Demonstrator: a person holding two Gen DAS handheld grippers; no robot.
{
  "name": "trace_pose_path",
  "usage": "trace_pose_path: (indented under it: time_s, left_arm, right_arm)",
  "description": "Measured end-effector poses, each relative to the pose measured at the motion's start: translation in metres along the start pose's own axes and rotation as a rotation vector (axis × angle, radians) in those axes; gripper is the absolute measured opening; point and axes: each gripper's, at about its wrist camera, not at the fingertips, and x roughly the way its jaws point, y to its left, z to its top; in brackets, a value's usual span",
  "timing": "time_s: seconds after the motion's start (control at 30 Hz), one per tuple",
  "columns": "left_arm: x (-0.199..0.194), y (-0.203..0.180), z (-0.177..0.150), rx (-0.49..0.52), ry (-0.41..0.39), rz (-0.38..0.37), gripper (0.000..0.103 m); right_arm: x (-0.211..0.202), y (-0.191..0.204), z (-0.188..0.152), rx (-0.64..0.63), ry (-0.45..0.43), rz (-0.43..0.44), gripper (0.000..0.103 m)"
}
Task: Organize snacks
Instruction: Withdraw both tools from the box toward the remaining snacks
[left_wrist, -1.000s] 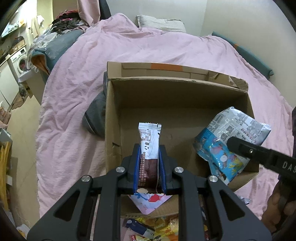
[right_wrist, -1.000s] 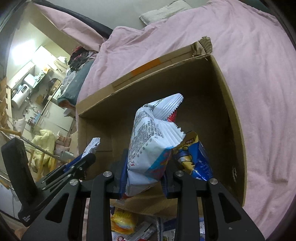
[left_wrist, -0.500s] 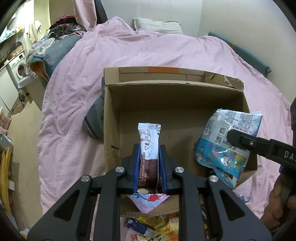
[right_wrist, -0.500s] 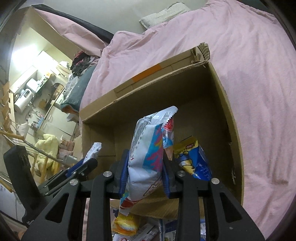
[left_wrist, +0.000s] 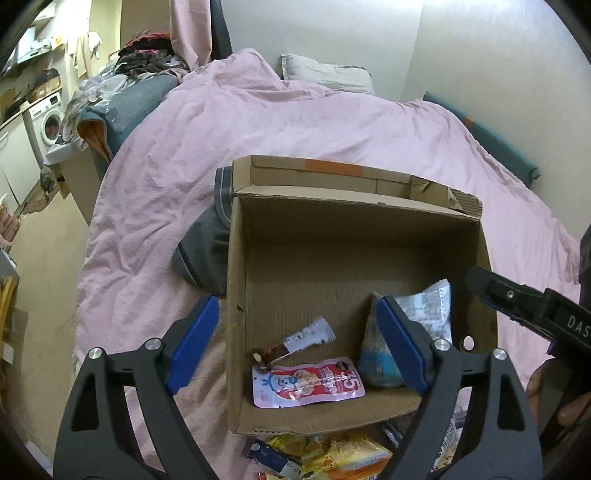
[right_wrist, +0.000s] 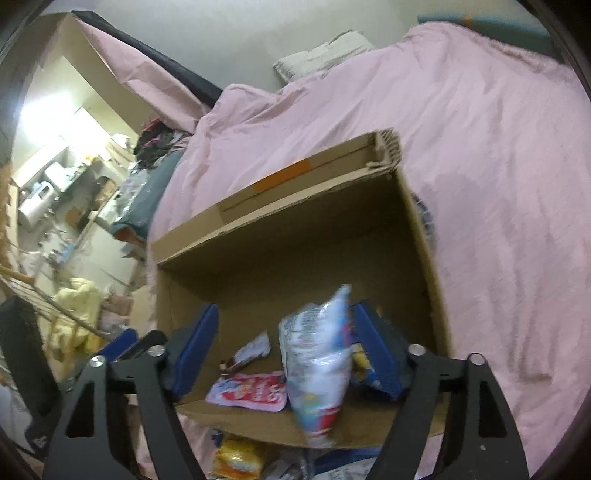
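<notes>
An open cardboard box (left_wrist: 236, 295) (right_wrist: 424, 236) stands on the pink bed. My left gripper (left_wrist: 299, 343) is open above the box's near left corner. The brown and white snack bar (left_wrist: 295, 343) (right_wrist: 247, 350) lies loose on the box floor beside a flat pink pouch (left_wrist: 306, 382) (right_wrist: 247, 393). My right gripper (right_wrist: 286, 354) is open over the near wall. The white and blue snack bag (right_wrist: 317, 354) (left_wrist: 424, 314) is blurred between its fingers, free of both pads. A blue and yellow packet (right_wrist: 364, 363) lies behind it.
More snack packets (left_wrist: 332, 454) (right_wrist: 236, 458) lie on the bed in front of the box. A grey garment (left_wrist: 203, 251) lies against the box's left side. The pink duvet (left_wrist: 295, 122) spreads beyond. The bed edge and floor (left_wrist: 48, 258) are at left.
Both grippers opened. The snack bar dropped from the left gripper onto the box floor. The white and blue bag left the right gripper's hold and is dropping into the box.
</notes>
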Motion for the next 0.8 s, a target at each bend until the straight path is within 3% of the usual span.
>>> trace_pose_path:
  time_s: [0.23,0.47,0.8]
  left_arm:
    - [-0.005,0.007,-0.003,-0.026,-0.006,0.020,0.090]
    - [-0.029,0.018,-0.003,-0.068,-0.072,0.074,0.098]
    - [-0.052,0.020,-0.017,-0.042,-0.069,0.041,0.099]
  right_arm:
    - [-0.008,0.007,0.004,-0.040,-0.021,0.010,0.082]
    - [-0.026,0.006,0.002,-0.029,-0.056,0.004,0.082]
    - [-0.047,0.009,-0.014,-0.025,-0.043,0.007,0.082]
